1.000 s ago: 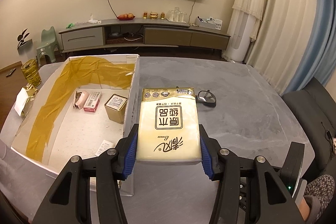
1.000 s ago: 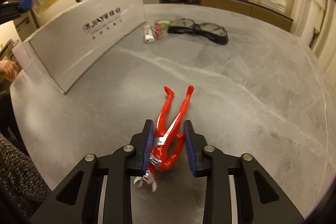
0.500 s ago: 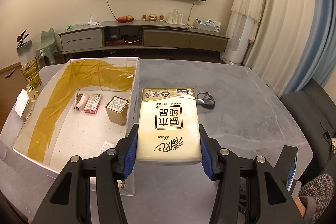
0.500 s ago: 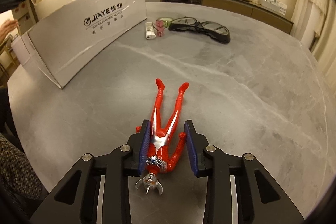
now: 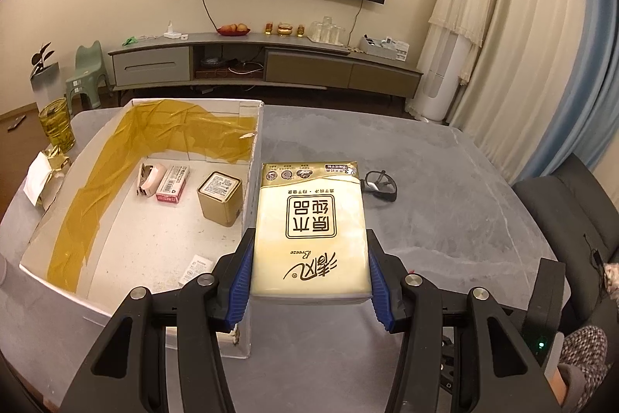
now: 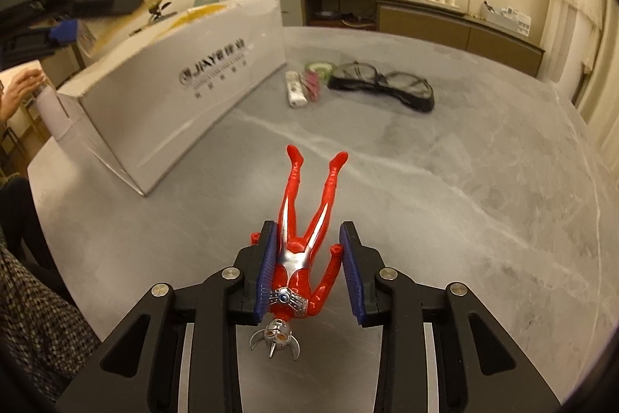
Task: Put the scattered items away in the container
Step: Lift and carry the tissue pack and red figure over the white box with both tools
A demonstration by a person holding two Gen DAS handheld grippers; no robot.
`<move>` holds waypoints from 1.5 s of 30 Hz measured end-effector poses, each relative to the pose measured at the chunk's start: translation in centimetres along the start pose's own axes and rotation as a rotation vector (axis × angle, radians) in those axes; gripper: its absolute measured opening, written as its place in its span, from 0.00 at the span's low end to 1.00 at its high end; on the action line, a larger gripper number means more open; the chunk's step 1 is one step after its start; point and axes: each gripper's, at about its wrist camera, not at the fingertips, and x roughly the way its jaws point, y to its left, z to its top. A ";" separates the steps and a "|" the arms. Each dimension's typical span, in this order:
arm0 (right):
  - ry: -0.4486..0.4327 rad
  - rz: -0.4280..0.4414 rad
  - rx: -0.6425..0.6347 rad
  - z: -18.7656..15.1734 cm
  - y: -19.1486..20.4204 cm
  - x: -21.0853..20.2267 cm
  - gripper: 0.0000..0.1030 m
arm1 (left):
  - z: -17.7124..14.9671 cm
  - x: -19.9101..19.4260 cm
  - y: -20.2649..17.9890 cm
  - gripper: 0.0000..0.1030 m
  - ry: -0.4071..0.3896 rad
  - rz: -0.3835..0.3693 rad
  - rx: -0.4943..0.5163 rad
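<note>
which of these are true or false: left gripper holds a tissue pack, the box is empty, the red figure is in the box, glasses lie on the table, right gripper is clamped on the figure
1. The left gripper holds the tissue pack. True.
2. The box is empty. False: a gold tin and a pink packet, among other things, lie inside.
3. The red figure is in the box. False: it is outside the box, between the fingers of the right gripper.
4. Glasses lie on the table. True.
5. The right gripper is clamped on the figure. False: a gap shows beside its right finger.

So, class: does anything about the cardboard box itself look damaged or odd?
Yes. The cardboard box is patched inside with a wide, wrinkled band of yellow-brown tape running along its left wall and across the back. Its nearest corner looks torn and ragged.
</note>
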 end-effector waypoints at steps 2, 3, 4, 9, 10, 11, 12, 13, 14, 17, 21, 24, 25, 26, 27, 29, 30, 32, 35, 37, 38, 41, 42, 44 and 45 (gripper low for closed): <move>-0.018 0.006 -0.011 0.5 0.7 -0.5 0.33 | 0.0 -0.3 0.3 0.51 -0.006 -0.001 -0.004; -0.027 0.008 -0.017 0.8 1.0 -0.7 0.33 | 0.0 -0.4 0.4 0.51 -0.008 -0.001 -0.006; -0.038 0.009 -0.023 1.1 1.4 -0.9 0.33 | 0.0 -0.5 0.6 0.51 -0.010 -0.002 -0.009; -0.088 0.022 -0.038 2.7 2.9 -2.1 0.33 | 0.1 -0.9 1.9 0.51 -0.014 -0.007 -0.045; -0.099 0.029 -0.040 3.1 3.3 -2.4 0.33 | 0.1 -1.0 2.1 0.51 -0.015 -0.013 -0.053; -0.106 0.034 -0.043 3.3 3.6 -2.6 0.33 | 0.1 -1.2 2.3 0.51 -0.019 -0.017 -0.057; -0.113 0.041 -0.048 3.6 4.1 -2.8 0.33 | 0.2 -1.3 2.5 0.51 -0.023 -0.016 -0.059; -0.119 0.046 -0.052 3.8 4.4 -3.0 0.33 | 0.2 -1.5 2.7 0.51 -0.028 -0.012 -0.058; -0.124 0.052 -0.055 4.0 4.8 -3.2 0.33 | 0.3 -1.6 2.9 0.51 -0.035 -0.007 -0.057; -0.124 0.069 -0.059 4.1 5.9 -3.4 0.33 | 0.4 -2.0 3.8 0.51 -0.050 0.016 -0.059; -0.107 0.090 -0.048 4.2 6.7 -3.4 0.33 | 0.6 -2.9 5.5 0.51 -0.069 0.010 -0.097; -0.119 0.095 -0.045 4.9 7.2 -4.1 0.33 | 0.8 -3.6 6.5 0.51 -0.087 0.012 -0.115; -0.126 0.094 -0.048 5.1 7.4 -4.4 0.33 | 0.8 -3.7 6.9 0.51 -0.088 0.012 -0.124; -0.134 0.095 -0.051 5.4 7.7 -4.7 0.33 | 0.8 -3.8 7.2 0.51 -0.089 0.011 -0.132; -0.142 0.097 -0.054 5.7 7.9 -5.0 0.33 | 0.9 -4.0 7.5 0.51 -0.094 0.010 -0.138; -0.157 0.101 -0.066 6.4 8.7 -5.7 0.33 | 0.9 -4.1 8.1 0.51 -0.102 0.011 -0.143; -0.163 0.103 -0.074 6.7 9.1 -6.0 0.33 | 0.8 -4.2 8.5 0.51 -0.105 0.011 -0.150; -0.173 0.105 -0.094 7.3 10.0 -6.4 0.33 | 0.8 -4.3 9.3 0.51 -0.109 0.014 -0.165; -0.185 0.109 -0.122 8.1 11.2 -6.8 0.33 | 0.9 -4.4 10.4 0.51 -0.115 0.014 -0.192; -0.191 0.111 -0.139 8.7 12.1 -6.9 0.33 | 0.9 -4.4 11.0 0.51 -0.119 0.020 -0.203; -0.192 0.113 -0.143 9.0 12.4 -6.9 0.33 | 0.9 -4.5 11.3 0.51 -0.121 0.016 -0.209; -0.193 0.120 -0.155 9.8 13.3 -6.7 0.33 | 0.7 -4.7 12.2 0.51 -0.136 0.040 -0.211; -0.192 0.123 -0.156 10.1 13.5 -6.7 0.33 | 0.7 -4.7 12.5 0.51 -0.141 0.043 -0.214; -0.187 0.137 -0.154 10.6 13.8 -6.5 0.33 | 0.6 -4.4 13.3 0.51 -0.154 0.061 -0.214; -0.185 0.139 -0.155 10.9 14.0 -6.4 0.33 | 0.6 -4.1 13.8 0.51 -0.144 0.075 -0.222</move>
